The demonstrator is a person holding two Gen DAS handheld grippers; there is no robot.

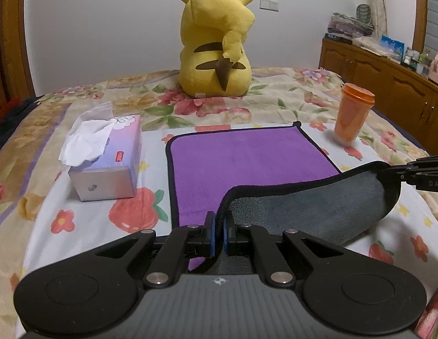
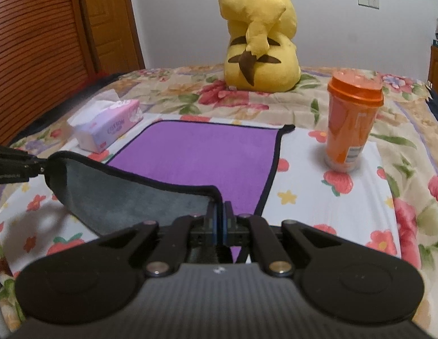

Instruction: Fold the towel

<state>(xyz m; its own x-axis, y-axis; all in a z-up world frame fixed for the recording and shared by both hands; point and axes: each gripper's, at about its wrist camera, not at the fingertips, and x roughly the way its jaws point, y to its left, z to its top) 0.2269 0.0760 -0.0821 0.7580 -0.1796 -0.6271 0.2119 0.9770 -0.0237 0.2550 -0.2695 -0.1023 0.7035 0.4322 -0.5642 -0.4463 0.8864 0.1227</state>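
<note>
A purple towel (image 1: 247, 158) with a black hem and grey underside lies on the floral bed; it also shows in the right wrist view (image 2: 199, 155). My left gripper (image 1: 219, 223) is shut on the towel's near left corner. My right gripper (image 2: 219, 212) is shut on the near right corner. Both corners are lifted, so the near edge hangs between them and shows the grey underside (image 1: 318, 200). The right gripper shows at the right edge of the left wrist view (image 1: 399, 173), the left gripper at the left edge of the right wrist view (image 2: 41, 166).
A tissue box (image 1: 106, 163) stands left of the towel. An orange lidded cup (image 1: 351, 113) stands to its right. A yellow plush toy (image 1: 216, 42) sits behind it. A wooden cabinet (image 1: 388, 79) runs along the right, a wardrobe (image 2: 35, 42) on the left.
</note>
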